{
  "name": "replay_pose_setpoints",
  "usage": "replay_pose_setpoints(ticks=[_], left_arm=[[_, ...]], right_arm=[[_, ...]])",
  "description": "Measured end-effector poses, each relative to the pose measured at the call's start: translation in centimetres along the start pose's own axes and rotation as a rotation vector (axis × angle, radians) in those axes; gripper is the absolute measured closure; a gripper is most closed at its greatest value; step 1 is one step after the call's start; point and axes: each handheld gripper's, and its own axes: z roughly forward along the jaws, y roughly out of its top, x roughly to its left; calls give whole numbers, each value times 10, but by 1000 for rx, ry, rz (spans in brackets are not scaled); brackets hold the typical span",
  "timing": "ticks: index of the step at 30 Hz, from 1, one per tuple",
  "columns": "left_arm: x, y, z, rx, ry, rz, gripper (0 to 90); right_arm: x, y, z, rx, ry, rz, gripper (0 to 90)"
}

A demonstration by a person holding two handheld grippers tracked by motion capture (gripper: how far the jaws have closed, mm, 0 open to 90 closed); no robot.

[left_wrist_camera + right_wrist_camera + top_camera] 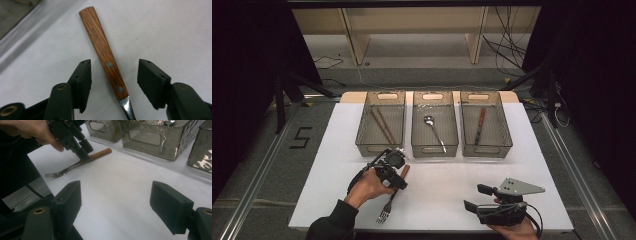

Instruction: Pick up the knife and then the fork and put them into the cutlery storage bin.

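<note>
Since my left gripper [399, 176] has its jaws spread either side of the fork [105, 53] handle lying on the table [442, 185], not pinching yet, I'd squeeze square across the wood near the rivets before lifting.

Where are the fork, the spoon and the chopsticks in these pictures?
fork [105, 51], left gripper view, on its wooden handle.
spoon [428, 120], high view, on its bowl, in the middle bin.
chopsticks [382, 125], high view, on the middle of the pair, in the left bin.
</note>
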Motion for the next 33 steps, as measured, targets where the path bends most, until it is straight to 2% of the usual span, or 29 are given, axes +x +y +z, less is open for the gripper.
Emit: replay_pose_setpoints(ticks=[12, 16, 23, 29, 33], left_arm=[[-2, -2, 7, 40, 1, 18, 578], [-3, -2, 7, 46, 21, 31, 628], [-4, -1, 8, 51, 32, 48, 644], [-4, 1, 8, 62, 31, 35, 658], [-3, 1, 8, 62, 33, 34, 708]], right_arm=[[0, 0, 0, -1, -2, -1, 261], [0, 0, 0, 0, -2, -1, 262], [1, 0, 0, 3, 0, -2, 263], [1, 0, 0, 4, -2, -3, 263], [1, 0, 0, 3, -3, -4, 263]])
